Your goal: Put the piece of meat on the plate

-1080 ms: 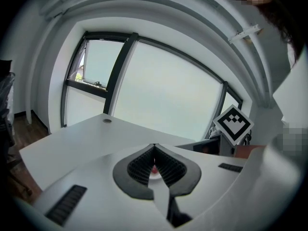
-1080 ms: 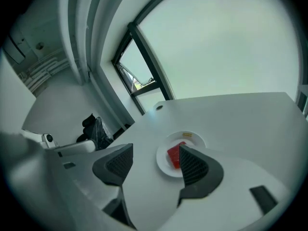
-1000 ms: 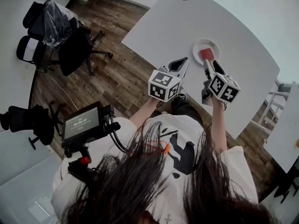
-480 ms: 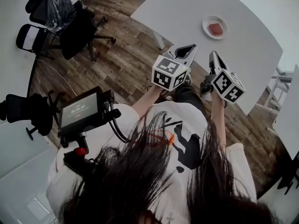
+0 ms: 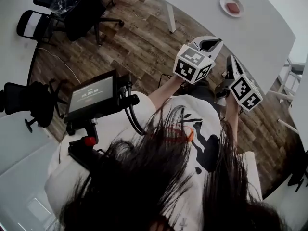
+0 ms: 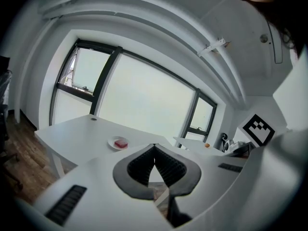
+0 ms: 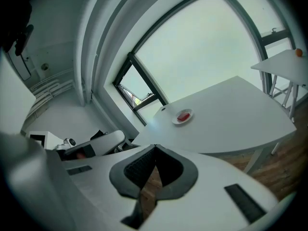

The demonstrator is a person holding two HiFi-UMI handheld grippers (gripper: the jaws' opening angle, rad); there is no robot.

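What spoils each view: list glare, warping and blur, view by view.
Head view: strong fisheye bends the edge of the table; hair near the lens is soft. Left gripper view: window blown out white, dark vignette at the corners, left tool looms large. Right gripper view: window frame bowed into an arc, glass overexposed, plate small but clear.

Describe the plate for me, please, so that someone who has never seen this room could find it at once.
Start from the large white table with the rounded edge, standing on the wooden floor. On its top sits a small round white plate. It is the only dish there, and a red piece of meat lies in its centre.
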